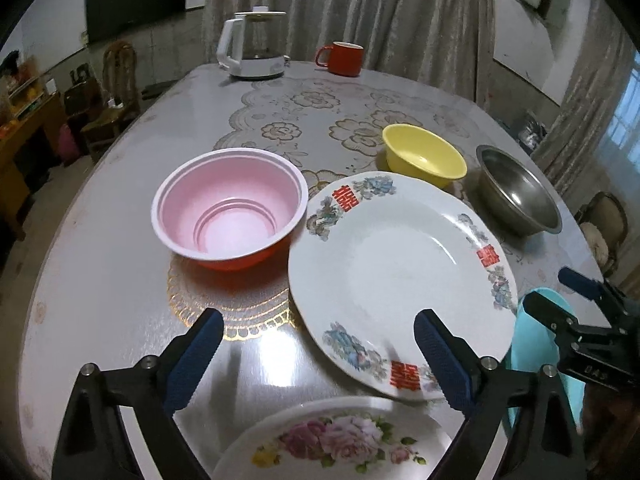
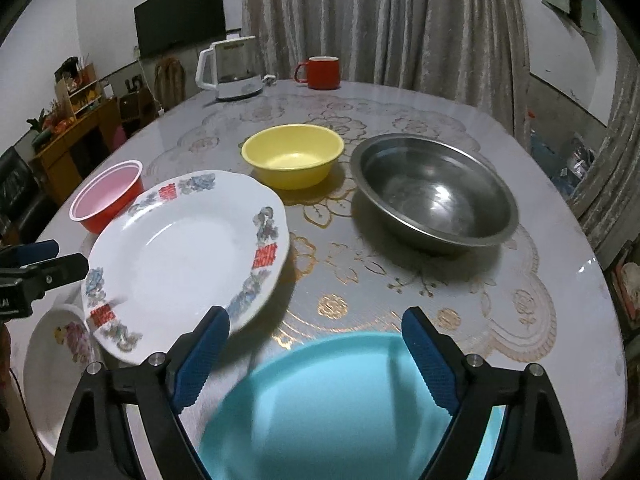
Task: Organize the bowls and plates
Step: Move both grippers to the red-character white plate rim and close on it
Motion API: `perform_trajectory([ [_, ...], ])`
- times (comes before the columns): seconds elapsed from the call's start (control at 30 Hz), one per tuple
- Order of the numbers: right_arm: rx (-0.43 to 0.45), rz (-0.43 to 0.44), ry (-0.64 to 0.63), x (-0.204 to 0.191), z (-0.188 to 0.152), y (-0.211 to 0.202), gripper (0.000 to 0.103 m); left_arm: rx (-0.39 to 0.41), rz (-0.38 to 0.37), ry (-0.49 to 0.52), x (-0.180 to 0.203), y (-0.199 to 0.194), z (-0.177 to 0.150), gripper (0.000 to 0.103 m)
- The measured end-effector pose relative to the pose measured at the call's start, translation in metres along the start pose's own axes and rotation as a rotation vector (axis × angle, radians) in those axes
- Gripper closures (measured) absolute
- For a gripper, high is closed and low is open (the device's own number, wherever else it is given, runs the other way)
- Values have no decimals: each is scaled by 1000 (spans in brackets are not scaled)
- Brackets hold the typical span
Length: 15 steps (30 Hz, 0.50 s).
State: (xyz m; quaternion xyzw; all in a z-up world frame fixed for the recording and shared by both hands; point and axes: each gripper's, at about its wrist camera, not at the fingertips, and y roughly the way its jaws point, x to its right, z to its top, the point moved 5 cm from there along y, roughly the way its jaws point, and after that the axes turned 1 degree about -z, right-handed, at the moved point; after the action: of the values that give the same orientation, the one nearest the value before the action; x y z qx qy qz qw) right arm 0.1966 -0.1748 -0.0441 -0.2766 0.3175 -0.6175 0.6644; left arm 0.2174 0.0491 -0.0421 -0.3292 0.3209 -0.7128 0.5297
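Two matching black-framed grippers, left gripper [image 1: 318, 354] and right gripper [image 2: 316, 354], each with ridged blue pads [image 1: 194, 360] on angular black fingers, silver round-headed screws [image 1: 89, 369] at ten and two o'clock of the frame, faint white lettering on the body.

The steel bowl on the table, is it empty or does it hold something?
Empty. The steel bowl stands upright and both views show its bare, shiny bottom with only reflections inside.

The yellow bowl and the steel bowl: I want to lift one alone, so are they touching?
Apart. The right wrist view shows a strip of tablecloth between the yellow bowl and the steel bowl.
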Motion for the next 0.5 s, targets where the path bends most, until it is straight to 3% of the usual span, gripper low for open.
perform_trajectory([
  [0.13, -8, 6, -13, -6, 9, 12, 13, -56, -40, -11, -3, 15, 3, 28],
  [0.3, -24, 47, 6, -10, 17, 26, 14, -96, -66, -8, -4, 29, 4, 35],
  [0.4, -46, 78, 14, -12, 19, 36, 26, -116, -84, 4, -2, 35, 5, 45],
  [0.47, -66, 104, 23, -14, 20, 44, 37, -145, -105, 6, -1, 43, 4, 58],
  [0.5, -73, 115, 26, -15, 21, 47, 40, -151, -103, 9, -1, 46, 3, 58],
])
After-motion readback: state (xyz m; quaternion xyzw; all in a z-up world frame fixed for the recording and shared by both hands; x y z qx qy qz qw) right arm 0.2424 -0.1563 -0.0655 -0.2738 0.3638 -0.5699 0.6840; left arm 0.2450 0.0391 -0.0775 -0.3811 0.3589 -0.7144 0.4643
